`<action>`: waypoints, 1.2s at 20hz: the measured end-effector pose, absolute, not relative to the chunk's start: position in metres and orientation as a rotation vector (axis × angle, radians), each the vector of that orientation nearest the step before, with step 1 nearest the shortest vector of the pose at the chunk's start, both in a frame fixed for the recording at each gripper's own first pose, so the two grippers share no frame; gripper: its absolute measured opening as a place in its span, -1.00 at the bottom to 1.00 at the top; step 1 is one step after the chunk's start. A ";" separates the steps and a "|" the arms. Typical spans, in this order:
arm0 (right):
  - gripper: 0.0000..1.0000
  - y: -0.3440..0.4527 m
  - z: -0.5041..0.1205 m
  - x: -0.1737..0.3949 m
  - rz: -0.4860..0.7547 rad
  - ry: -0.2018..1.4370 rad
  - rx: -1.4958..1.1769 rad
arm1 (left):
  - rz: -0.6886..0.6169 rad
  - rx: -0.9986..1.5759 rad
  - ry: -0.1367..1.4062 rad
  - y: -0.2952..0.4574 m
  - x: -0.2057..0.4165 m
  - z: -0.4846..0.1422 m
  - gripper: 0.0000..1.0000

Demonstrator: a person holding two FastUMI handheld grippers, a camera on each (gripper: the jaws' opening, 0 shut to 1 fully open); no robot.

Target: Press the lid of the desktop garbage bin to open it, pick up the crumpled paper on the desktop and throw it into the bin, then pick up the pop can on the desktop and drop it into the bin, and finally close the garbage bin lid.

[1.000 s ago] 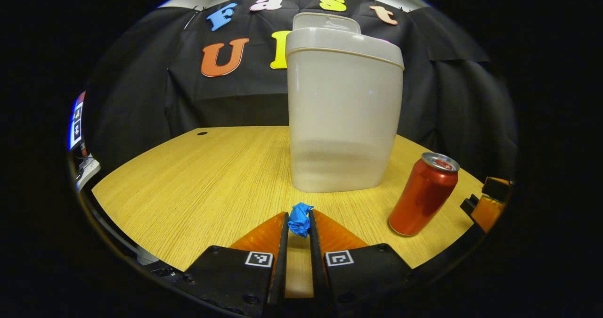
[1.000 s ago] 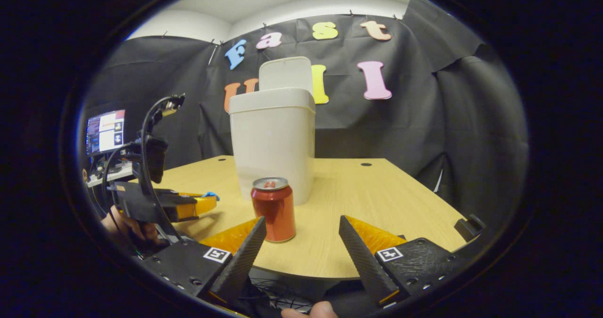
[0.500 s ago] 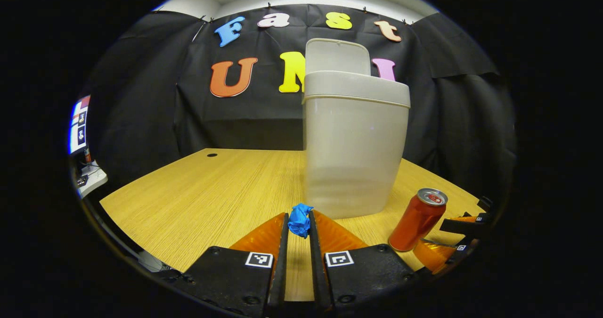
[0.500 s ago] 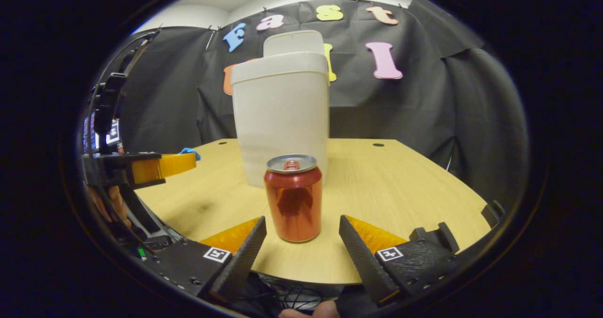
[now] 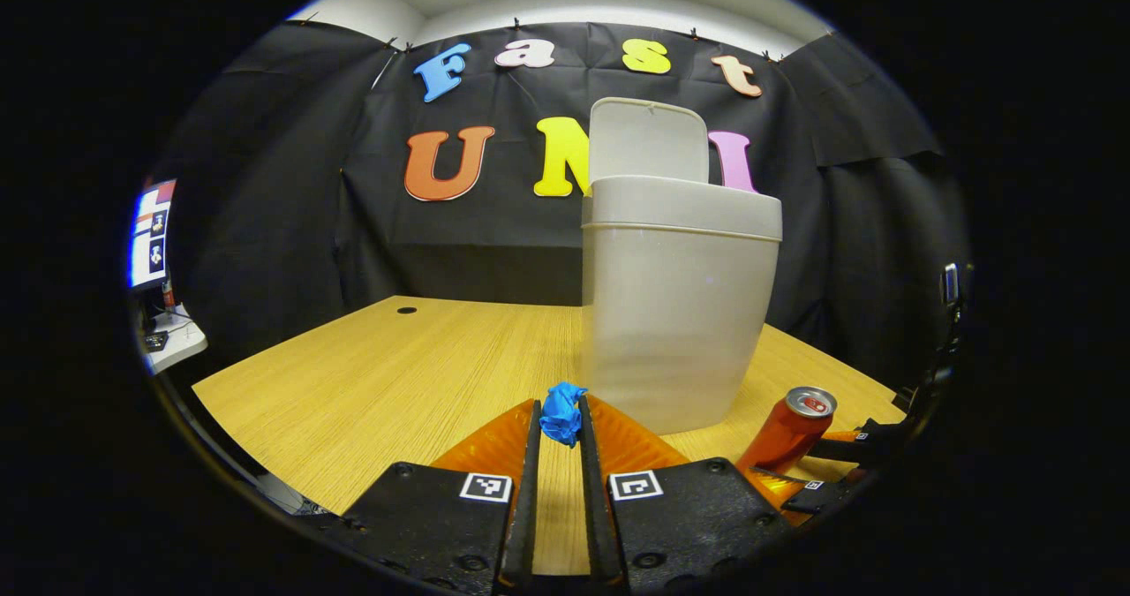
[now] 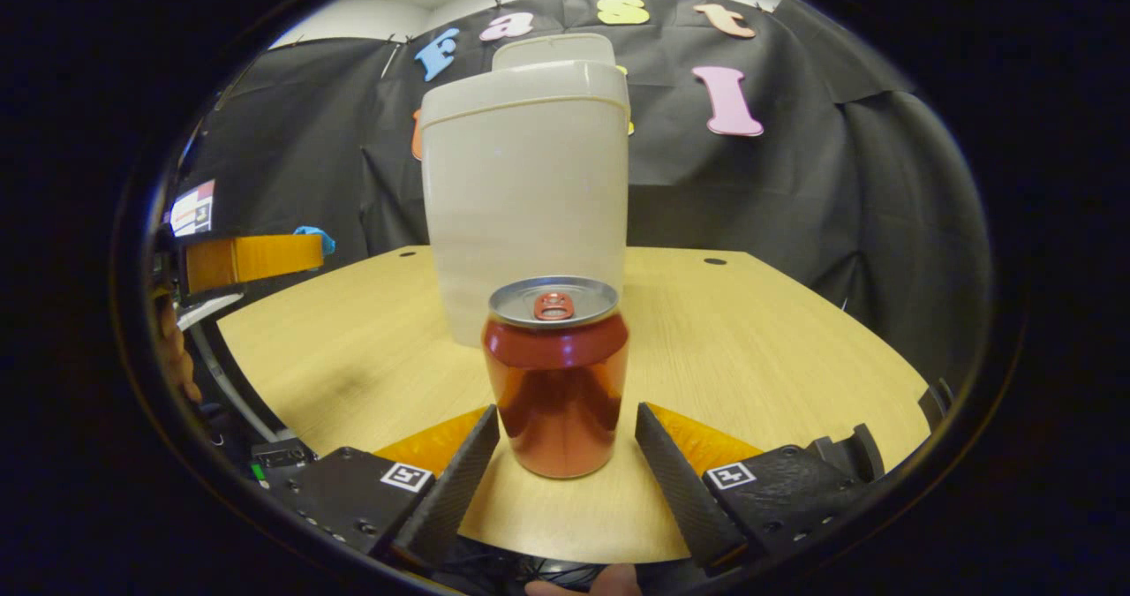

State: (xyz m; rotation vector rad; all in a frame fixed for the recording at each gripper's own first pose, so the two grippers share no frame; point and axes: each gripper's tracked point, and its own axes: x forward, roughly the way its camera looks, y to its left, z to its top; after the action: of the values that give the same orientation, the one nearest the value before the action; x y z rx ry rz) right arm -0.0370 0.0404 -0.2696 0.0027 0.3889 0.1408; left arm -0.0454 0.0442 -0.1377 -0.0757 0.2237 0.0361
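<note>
I'm judging the paper light, soft and springy, so a pinch at its middle should hold; it is a small blue wad, and my left gripper is clamping it above the desk, near the bin, whose lid is standing open; the red can, thin-walled I expect, is sitting between my right gripper's spread fingers.
</note>
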 end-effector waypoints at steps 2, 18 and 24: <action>0.94 0.041 -0.270 -0.032 0.139 0.398 0.008 | 0.038 -0.082 0.192 0.046 -0.040 -0.122 -0.48; 0.63 0.029 -0.251 -0.039 0.169 0.384 0.088 | -0.053 -0.029 -0.016 0.008 0.022 0.009 -0.55; 0.63 -0.005 -0.218 -0.044 0.131 0.288 0.052 | -0.088 -0.077 -0.027 -0.012 0.075 0.032 -0.43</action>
State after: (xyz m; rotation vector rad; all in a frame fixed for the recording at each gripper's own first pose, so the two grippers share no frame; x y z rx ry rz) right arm -0.0435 -0.0047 -0.2182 0.0515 0.2876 0.1308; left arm 0.0747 -0.0122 0.0316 -0.0767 -0.0270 -0.0878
